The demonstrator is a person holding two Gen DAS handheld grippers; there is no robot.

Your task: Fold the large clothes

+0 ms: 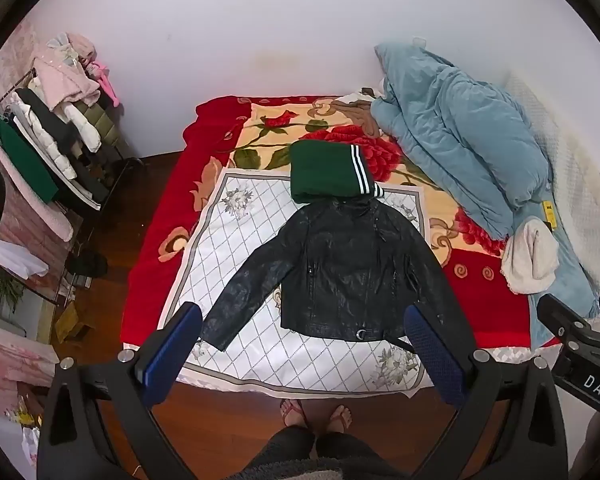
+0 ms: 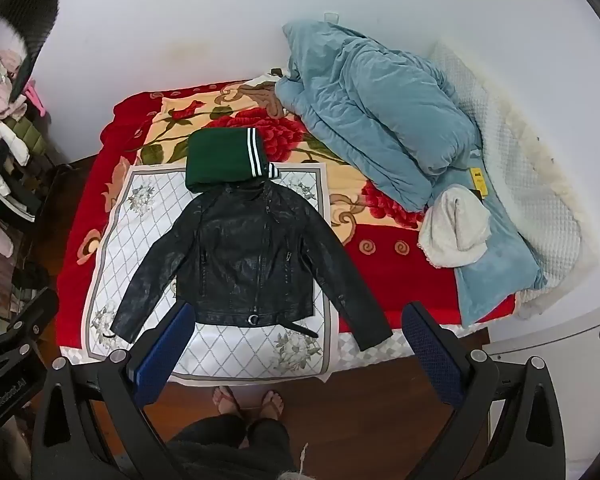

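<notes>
A bed (image 1: 148,280) with a red floral blanket (image 1: 480,320) was set against a white wall (image 1: 260,20). On a white diamond-patterned cloth (image 1: 228,248) a black leather jacket (image 1: 340,272) was spread flat, collar toward 12 o'clock, hem toward 6. Both the left gripper (image 1: 306,356) and right gripper (image 2: 296,354) were held wide apart, empty.

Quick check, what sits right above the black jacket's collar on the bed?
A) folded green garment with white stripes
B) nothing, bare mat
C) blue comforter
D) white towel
A: the folded green garment with white stripes lies at the collar of the black leather jacket, which is spread flat, sleeves out, on the white quilted mat.
</notes>
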